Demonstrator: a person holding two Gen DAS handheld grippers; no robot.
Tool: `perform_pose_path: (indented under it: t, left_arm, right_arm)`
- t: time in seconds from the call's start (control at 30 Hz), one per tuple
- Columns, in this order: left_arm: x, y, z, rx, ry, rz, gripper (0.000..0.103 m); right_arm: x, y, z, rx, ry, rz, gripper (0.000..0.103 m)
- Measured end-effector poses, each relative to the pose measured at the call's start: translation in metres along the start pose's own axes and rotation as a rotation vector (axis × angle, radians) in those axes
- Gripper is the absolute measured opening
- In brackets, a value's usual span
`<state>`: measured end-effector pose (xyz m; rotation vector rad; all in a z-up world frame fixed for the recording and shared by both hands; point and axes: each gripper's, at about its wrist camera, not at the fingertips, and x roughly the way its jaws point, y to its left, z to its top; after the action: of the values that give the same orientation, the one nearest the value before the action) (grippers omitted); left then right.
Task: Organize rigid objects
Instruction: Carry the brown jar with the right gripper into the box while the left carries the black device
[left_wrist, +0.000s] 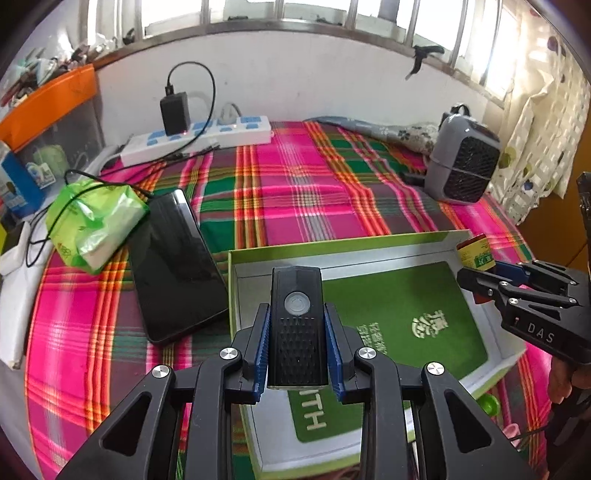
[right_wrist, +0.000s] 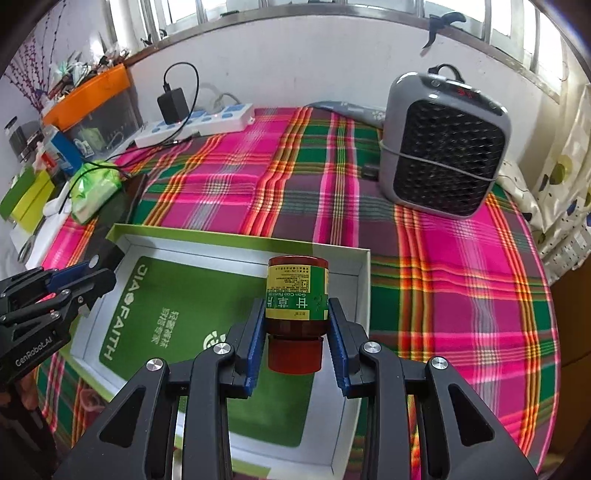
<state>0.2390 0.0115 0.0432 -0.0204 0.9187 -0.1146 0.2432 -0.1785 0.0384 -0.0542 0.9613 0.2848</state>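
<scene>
gripping a black rectangular device (left_wrist: 297, 325) between blue pads, the left gripper (left_wrist: 297, 350) hovers over the near-left corner of an open green-rimmed box (left_wrist: 332, 244) on a plaid tablecloth (left_wrist: 295, 184). the right gripper (right_wrist: 296, 332) is clamped on a red-brown medicine bottle (right_wrist: 296, 295), held cap toward the camera above the box's right side. both loads hang over a green card (right_wrist: 192, 306) lying inside. risks, as judged: the round bottle could roll once let go and knock the box wall or the device; a release from height could bounce either item out; the two grippers, near each other over one box, could collide. a dark phone (left_wrist: 173, 266) lies just beside the box.
</scene>
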Motion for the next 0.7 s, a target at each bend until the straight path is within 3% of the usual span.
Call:
perform_pose_path:
  t: [0.4, 0.7]
  left_arm:
    - [0.018, -0.002, 0.003, 0.031, 0.019, 0.037, 0.026]
    - [0.024, -0.003, 0.003, 0.026, 0.027, 0.021, 0.026]
  right_arm:
    - [0.022, 0.004, 0.005, -0.027, 0.031, -0.020, 0.033]
    - [0.027, 0.004, 0.006, -0.028, 0.026, -0.020, 0.033]
